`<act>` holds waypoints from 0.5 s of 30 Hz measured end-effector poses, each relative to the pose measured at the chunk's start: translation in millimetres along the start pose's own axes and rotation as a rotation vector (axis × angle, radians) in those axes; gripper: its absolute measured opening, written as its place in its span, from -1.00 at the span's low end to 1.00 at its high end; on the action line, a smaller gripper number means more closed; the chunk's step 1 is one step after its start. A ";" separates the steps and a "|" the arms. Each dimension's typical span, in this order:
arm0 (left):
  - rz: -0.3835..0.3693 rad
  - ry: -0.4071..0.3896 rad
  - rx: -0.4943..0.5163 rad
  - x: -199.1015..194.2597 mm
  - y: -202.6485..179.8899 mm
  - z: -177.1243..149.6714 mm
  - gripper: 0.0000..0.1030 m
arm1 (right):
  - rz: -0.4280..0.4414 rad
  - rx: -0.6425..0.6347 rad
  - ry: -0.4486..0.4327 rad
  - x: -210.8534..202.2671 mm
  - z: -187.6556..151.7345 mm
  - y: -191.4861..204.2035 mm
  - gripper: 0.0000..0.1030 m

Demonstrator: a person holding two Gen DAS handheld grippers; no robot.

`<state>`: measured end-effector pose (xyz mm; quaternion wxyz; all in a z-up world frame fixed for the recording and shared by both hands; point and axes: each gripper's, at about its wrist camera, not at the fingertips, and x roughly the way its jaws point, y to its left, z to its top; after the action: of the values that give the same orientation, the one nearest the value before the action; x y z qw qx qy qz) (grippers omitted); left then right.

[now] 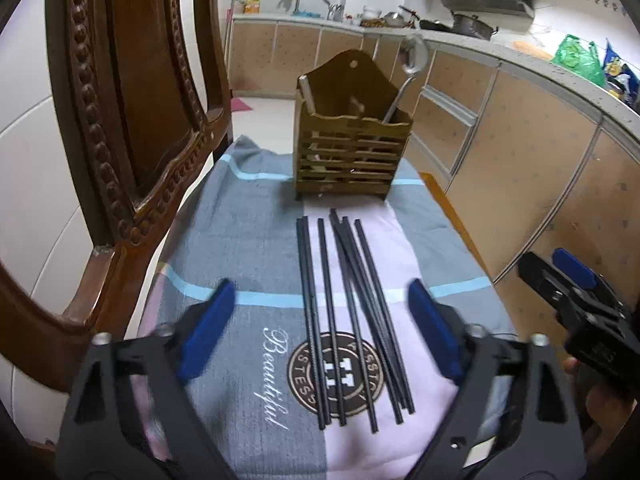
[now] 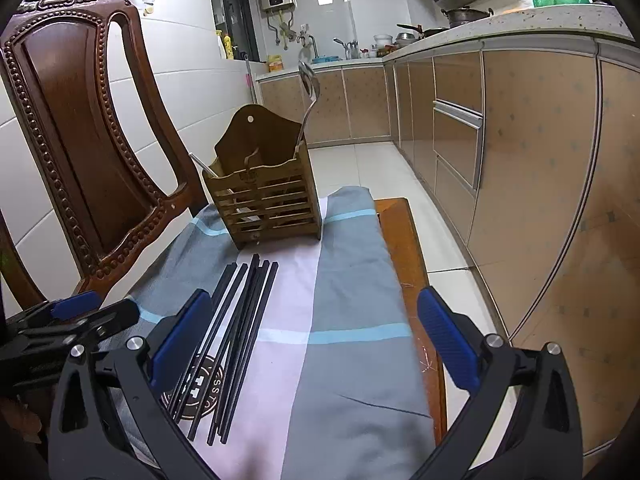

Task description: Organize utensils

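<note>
Left wrist view, left tool (image 1: pixel 320 320) spread above chopsticks (image 1: pixel 348 320), right tool (image 2: pixel 316 336) spread, empty.

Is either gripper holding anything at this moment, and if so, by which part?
Nothing is held. The left gripper stands open over the black chopsticks, its pads clear of them; the right gripper is open over the cloth.

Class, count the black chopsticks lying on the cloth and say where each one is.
6, possibly more where they overlap. All black chopsticks lie side by side on the cloth in front of the wooden holder: two at left, a crossing bundle mid-right.
</note>
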<state>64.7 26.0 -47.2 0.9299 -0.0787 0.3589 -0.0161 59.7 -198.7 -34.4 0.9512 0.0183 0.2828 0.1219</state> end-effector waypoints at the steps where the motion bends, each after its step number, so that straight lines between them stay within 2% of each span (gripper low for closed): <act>1: 0.010 0.014 -0.006 6.8 2.6 3.5 0.41 | 0.001 0.000 0.000 0.3 0.3 0.0 0.94; 4: 0.037 0.054 -0.006 33.6 8.6 17.8 0.21 | 0.003 -0.003 0.007 6.4 1.0 3.0 0.94; 10: 0.068 0.129 -0.016 83.5 22.9 35.7 0.00 | 0.004 -0.017 0.047 32.9 3.7 8.7 0.94; 15: 0.071 0.181 0.005 122.3 28.9 46.0 -0.06 | -0.009 -0.035 0.080 62.8 8.9 14.1 0.94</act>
<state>185.5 50.1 -99.5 0.8938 -0.0619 0.4441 0.0091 112.3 -169.5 -59.0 0.9398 -0.0046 0.3185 0.1233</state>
